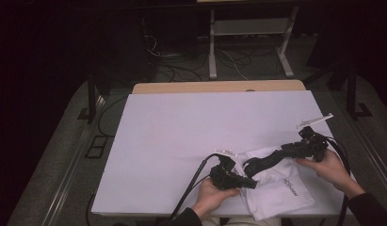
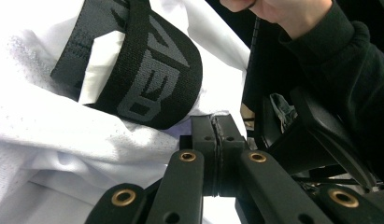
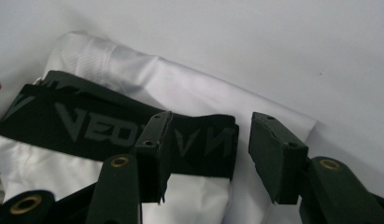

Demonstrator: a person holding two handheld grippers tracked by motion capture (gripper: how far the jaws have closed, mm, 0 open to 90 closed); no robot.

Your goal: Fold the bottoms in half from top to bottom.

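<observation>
White fabric, a garment (image 1: 280, 186) with a broad black elastic waistband (image 1: 269, 160), lies bunched on the bench (image 1: 181, 136) close to its near right corner, with part of it reaching the near edge. In the high view the waistband runs as a dark strip across the top of the garment, from the left claw (image 1: 250, 182) up toward the right claw (image 1: 278, 151). The left claw, held in the person's left hand (image 1: 211, 194) by the near edge, has its jaws pressed flat together with no gap between them; in the left gripper view a fold of the white cloth (image 2: 133, 140) sits right at their tips, but whether any cloth is caught between them cannot be told. The waistband (image 2: 143, 70) loops just above those tips, grey lettering woven into it. The right claw (image 3: 206, 144), held in the right hand (image 1: 330, 165) near the right edge of the bench, stands wide; in the right gripper view its left jaw lies against the lettered waistband (image 3: 87, 126), while the right jaw stands apart over white cloth (image 3: 189, 93) and closes on nothing.
</observation>
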